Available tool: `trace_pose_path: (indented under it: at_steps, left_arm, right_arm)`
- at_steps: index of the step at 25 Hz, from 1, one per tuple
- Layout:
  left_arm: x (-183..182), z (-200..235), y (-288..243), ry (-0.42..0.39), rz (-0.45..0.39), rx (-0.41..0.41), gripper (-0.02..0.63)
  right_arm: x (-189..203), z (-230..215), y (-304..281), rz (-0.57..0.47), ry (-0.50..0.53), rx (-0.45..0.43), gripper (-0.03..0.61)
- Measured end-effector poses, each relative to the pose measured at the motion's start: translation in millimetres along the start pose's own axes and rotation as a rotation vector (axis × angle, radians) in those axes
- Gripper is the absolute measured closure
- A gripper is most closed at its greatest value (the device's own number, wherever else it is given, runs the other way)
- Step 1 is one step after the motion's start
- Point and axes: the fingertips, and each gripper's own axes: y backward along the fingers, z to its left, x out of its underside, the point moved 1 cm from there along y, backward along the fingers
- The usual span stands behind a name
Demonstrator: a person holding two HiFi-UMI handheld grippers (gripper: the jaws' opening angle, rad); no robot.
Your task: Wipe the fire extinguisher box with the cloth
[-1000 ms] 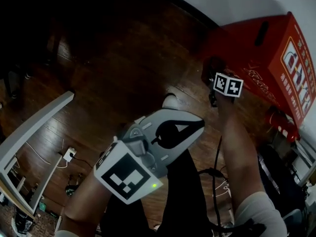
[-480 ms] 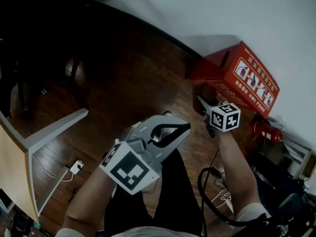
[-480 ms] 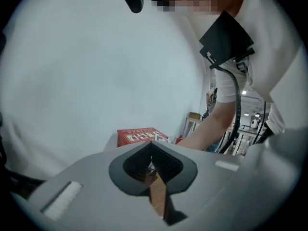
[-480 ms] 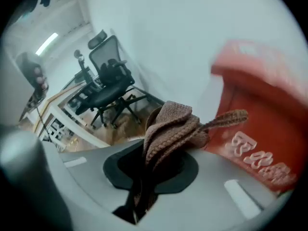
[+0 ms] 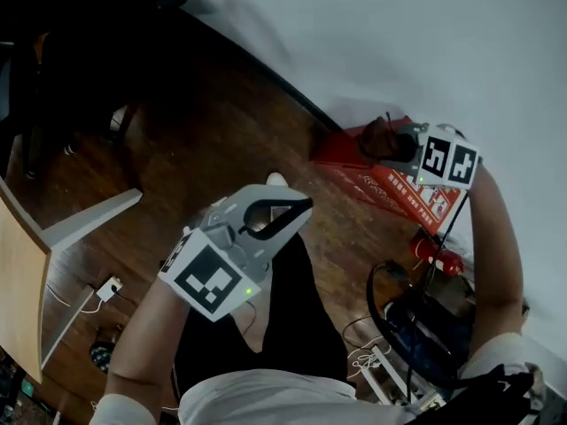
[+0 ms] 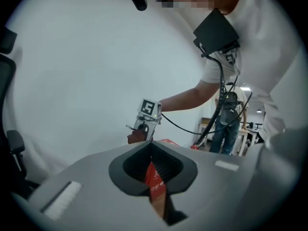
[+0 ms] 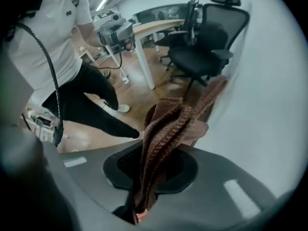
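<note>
- The right tool [image 5: 400, 145] is clamping tight on a bunched brown cloth [image 5: 379, 138]. In the right gripper view the knit folds are filling the gap between the jaws and spilling out past the tips.
- The red fire extinguisher box [image 5: 394, 189] is standing on the wooden floor [image 5: 221, 140] against the white wall [image 5: 399, 42]. In the head view its long side is running from about 10 o'clock to 4 o'clock.
- The cloth is hanging over the box's upper edge on the wall side, so the box is lying at roughly 6 o'clock from the cloth, just below it. I cannot tell whether the two are touching.
- The left tool [image 5: 297, 211] is sitting with its jaws together and nothing between them. It is hovering well apart from the box, at about 8 o'clock from it, and pointing toward it.
- The right arm is clearly the nearer one, so the wipe is looking like its job. My guess is that it is calling for a stroke down and along that 10-to-4 line.
- A red fire extinguisher [image 5: 440, 257] is lying near the box's 4 o'clock end, where a long stroke could be bumping it.
</note>
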Motion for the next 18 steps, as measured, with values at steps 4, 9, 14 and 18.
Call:
trace_pose_path:
  at_steps: [4,9,14,18]
  left_arm:
    - [18,25,-41,0.087,0.000,-0.059,0.614]
    - [34,49,-75,0.131,0.010,-0.099,0.614]
    - [53,69,-96,0.203,0.011,-0.121,0.614]
    - [70,81,-100,0.231,0.023,-0.130,0.614]
  right_arm:
    - [39,-42,-26,0.194,0.132,-0.219,0.528]
    - [77,-51,-78,0.368,0.212,-0.507,0.528]
    - [107,-38,-130,0.472,0.283,-0.675,0.528]
    - [116,-43,-175,0.502,0.304,-0.725,0.528]
